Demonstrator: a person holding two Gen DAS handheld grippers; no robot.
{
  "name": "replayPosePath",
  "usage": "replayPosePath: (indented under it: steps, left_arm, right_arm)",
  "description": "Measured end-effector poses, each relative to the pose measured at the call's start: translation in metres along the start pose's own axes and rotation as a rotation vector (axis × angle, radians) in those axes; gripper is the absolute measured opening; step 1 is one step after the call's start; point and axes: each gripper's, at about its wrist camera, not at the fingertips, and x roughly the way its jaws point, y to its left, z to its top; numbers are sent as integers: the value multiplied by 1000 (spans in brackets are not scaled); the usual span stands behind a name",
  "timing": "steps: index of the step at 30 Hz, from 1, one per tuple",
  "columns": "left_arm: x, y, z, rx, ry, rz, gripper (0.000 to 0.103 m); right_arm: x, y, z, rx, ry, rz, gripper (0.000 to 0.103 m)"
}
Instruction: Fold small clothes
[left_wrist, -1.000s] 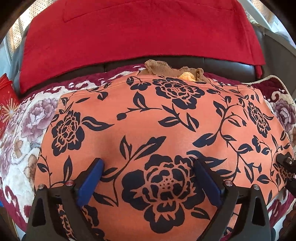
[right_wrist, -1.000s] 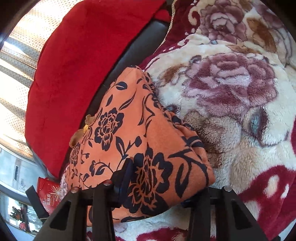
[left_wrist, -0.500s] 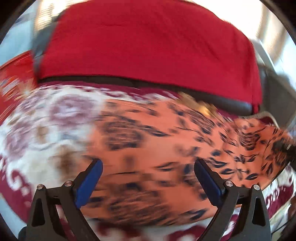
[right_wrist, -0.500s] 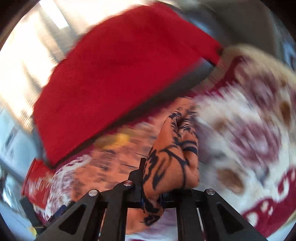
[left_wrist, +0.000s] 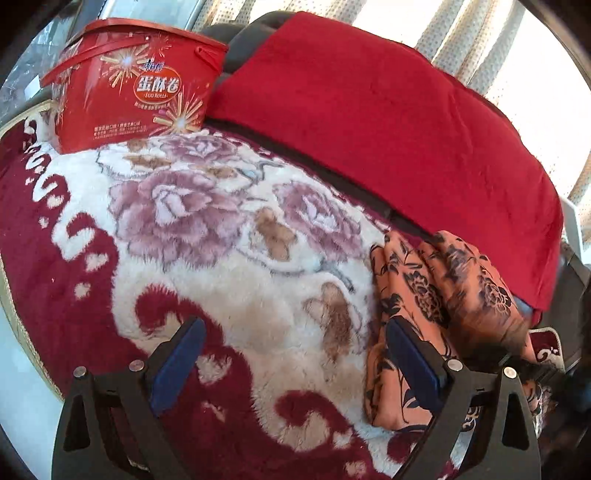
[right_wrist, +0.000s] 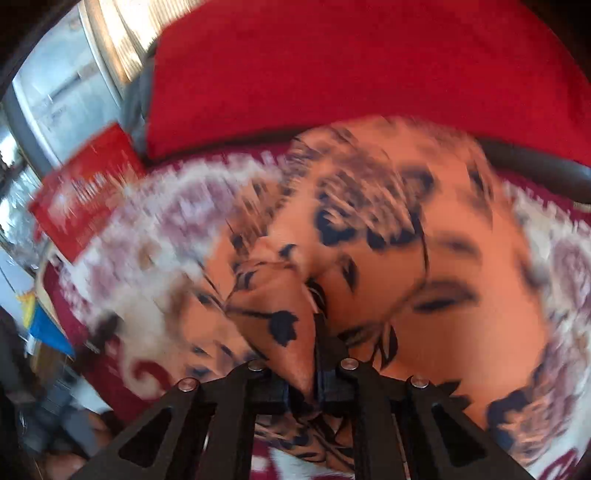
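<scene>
The orange garment with black flowers (left_wrist: 424, 295) lies bunched in folds on the floral plush blanket (left_wrist: 221, 240) at the right of the left wrist view. My left gripper (left_wrist: 291, 365) is open and empty over the blanket, its right finger (left_wrist: 413, 362) beside the garment's edge. In the blurred right wrist view my right gripper (right_wrist: 314, 354) is shut on a pinched fold of the orange garment (right_wrist: 406, 266), which it holds raised above the rest of the cloth.
A red egg-roll box (left_wrist: 129, 85) stands at the blanket's far left corner. A red cushion cover (left_wrist: 369, 122) drapes the dark sofa back behind. Curtains hang beyond it.
My left gripper has swung left off the garment to over bare blanket. My right gripper has shut on the garment's edge and drawn it up and across; the garment is now bunched.
</scene>
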Motion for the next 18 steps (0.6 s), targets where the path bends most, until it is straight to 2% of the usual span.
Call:
replayPosePath:
  steps: [2, 3, 6, 7, 9, 11, 12, 15, 18]
  left_arm:
    - [8, -2, 0, -5, 44, -30, 97]
    - [8, -1, -1, -7, 45, -36, 97]
    - [2, 4, 0, -38, 21, -66, 97]
    - [2, 10, 0, -62, 21, -71, 97]
    - [1, 20, 1, -114, 29, -90, 97]
    - [1, 23, 2, -134, 32, -106, 97]
    - [0, 23, 2, -131, 33, -108, 97]
    - [-2, 25, 2, -130, 37, -128, 97]
    - [0, 28, 3, -158, 52, -147, 97]
  right_arm:
    - [-26, 13, 16, -30, -69, 5, 9]
    - [-44, 25, 27, -47, -126, 9, 10]
    - [-65, 51, 30, -76, -194, 64, 10]
    - [-60, 64, 22, -104, -187, 79, 10]
    - [-30, 81, 0, -160, -108, 50, 10]
    - [22, 84, -23, -186, 32, -29, 10]
    - [50, 78, -37, -176, 133, -49, 11]
    - [39, 70, -42, -153, 78, 2, 14]
    - [34, 67, -38, -136, 104, 35, 18]
